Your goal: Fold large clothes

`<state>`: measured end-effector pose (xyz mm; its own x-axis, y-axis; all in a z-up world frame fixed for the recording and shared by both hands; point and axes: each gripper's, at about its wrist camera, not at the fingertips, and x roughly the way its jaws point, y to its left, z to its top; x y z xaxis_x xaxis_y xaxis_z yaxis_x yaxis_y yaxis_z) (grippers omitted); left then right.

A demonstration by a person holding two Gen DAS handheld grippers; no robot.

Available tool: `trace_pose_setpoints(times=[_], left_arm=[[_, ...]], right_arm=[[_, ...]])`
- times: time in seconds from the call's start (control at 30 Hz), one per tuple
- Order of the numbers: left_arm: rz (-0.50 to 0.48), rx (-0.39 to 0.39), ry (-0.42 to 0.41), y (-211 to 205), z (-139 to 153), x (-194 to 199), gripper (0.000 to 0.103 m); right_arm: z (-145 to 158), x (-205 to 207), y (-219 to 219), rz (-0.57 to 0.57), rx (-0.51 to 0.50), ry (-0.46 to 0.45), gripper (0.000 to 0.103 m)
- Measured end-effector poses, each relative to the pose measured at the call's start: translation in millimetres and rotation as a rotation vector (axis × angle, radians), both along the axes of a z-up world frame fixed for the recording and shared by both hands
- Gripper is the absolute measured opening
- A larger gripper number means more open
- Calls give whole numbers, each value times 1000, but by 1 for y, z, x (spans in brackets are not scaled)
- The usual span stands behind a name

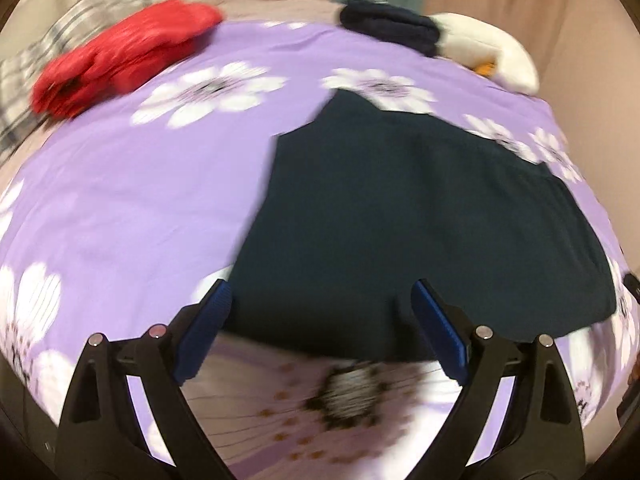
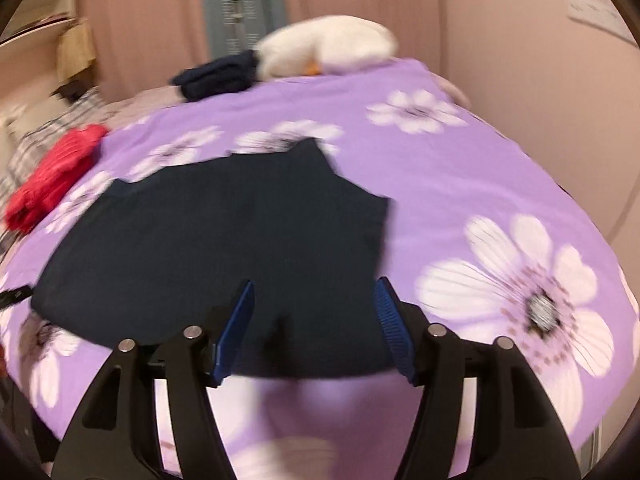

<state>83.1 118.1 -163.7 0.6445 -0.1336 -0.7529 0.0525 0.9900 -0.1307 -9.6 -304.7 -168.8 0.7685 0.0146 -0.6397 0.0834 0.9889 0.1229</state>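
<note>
A dark navy garment (image 1: 420,216) lies spread flat on the purple flowered bedspread (image 1: 140,200). In the left wrist view my left gripper (image 1: 320,286) hovers over the garment's near left corner, its blue pads (image 1: 208,320) wide apart and touching nothing. The right wrist view shows the same garment (image 2: 224,240) with my right gripper (image 2: 316,282) over its near hem towards the right. The right gripper is open, with the cloth seen between its pads (image 2: 236,320) but not pinched. Both views are blurred.
A folded red garment (image 1: 120,56) lies at the far left of the bed beside a plaid cloth (image 1: 36,56). At the far end are a folded dark blue piece (image 1: 388,24) and a white plush toy (image 1: 484,52). Pink curtains (image 2: 500,40) hang behind.
</note>
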Motion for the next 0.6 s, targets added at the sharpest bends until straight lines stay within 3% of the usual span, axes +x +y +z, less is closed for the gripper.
trace_pose_setpoints(times=[0.13,0.3,0.43,0.6], left_arm=[[-121,33,-34,-49,9,10,92],[-192,82,-67,-97,6,16,92],[-226,135,-30,-112,-16,14,92],[-250,125,-2,-110,-37,5,93]], right_arm=[[2,26,50,151,-9,-1,65],[-1,51,87,229,6,-14,65],[-20,59,113,283,-37,35,65],[-51,48,123,298,-55,113,65]])
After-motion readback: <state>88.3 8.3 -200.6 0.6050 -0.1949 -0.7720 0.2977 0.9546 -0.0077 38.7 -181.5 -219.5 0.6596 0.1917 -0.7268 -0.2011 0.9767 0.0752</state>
